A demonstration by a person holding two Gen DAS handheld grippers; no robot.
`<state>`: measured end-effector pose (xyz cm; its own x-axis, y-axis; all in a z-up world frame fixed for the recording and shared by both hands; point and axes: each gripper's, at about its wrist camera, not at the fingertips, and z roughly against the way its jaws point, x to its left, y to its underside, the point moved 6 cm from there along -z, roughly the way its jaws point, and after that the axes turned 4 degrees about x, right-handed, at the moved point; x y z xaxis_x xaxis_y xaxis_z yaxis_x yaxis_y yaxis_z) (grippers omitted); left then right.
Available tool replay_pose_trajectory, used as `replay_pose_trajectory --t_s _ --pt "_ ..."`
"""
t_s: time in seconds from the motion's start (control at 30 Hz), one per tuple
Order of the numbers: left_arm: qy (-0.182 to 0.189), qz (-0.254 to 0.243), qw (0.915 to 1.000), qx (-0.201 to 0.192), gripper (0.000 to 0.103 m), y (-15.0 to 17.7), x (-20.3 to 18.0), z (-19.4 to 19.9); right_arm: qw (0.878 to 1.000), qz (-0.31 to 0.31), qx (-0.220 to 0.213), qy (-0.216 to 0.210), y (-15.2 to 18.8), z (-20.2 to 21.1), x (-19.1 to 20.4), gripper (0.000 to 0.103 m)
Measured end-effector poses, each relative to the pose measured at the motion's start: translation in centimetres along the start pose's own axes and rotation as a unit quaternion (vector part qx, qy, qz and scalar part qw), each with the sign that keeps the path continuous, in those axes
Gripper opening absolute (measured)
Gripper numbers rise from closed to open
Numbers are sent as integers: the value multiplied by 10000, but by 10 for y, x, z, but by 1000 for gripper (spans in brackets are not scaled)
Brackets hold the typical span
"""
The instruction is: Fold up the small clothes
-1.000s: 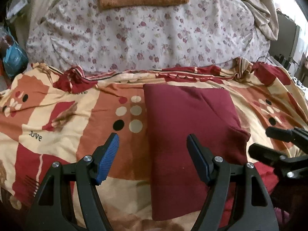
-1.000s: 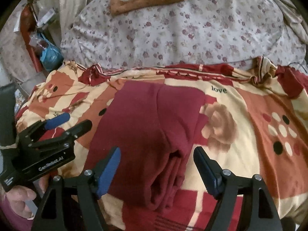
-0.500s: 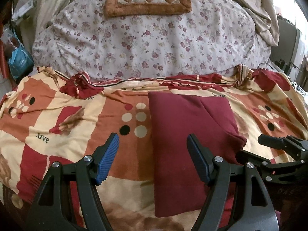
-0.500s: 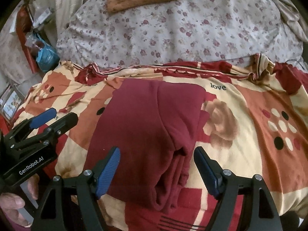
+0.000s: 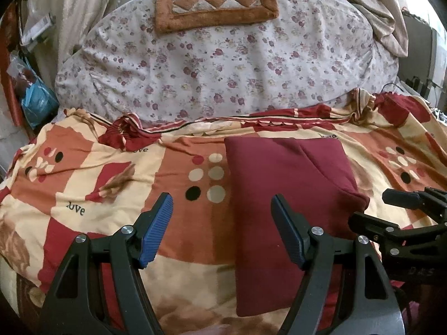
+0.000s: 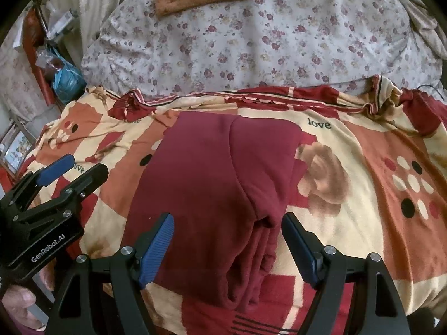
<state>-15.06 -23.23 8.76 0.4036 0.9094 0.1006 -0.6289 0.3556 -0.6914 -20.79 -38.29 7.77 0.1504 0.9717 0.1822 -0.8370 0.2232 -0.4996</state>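
A dark red garment (image 5: 282, 195) lies folded into a long rectangle on the patterned blanket (image 5: 111, 173); in the right wrist view (image 6: 206, 184) its stacked layers show at the near edge. My left gripper (image 5: 222, 229) is open and empty, held above the blanket just left of the garment's near end. My right gripper (image 6: 227, 245) is open and empty, above the garment's near end. Each gripper appears in the other's view: the right one (image 5: 391, 209) at the right edge, the left one (image 6: 72, 173) at the left edge.
A floral sheet (image 5: 223, 67) covers the bed beyond the blanket, with a brown checked cushion (image 5: 218, 2) at the far end. Curtains (image 5: 371, 5) hang behind. Bags and clutter (image 5: 33, 97) stand off the bed's left side.
Both grippers have pulled back and up from the garment, so more of the bed and the cushion show. The garment lies still. Both stay open.
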Motion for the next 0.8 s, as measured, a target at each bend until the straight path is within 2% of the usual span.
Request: replay_pose_trajectory --t_s 0.47,0.8 --pt "138 143 9998 87 73 1 0 -5 9998 128 -83 88 -8 -4 0 78" --pt "249 238 9992 209 73 0 0 -20 9998 153 -16 128 -12 -18 1 84"
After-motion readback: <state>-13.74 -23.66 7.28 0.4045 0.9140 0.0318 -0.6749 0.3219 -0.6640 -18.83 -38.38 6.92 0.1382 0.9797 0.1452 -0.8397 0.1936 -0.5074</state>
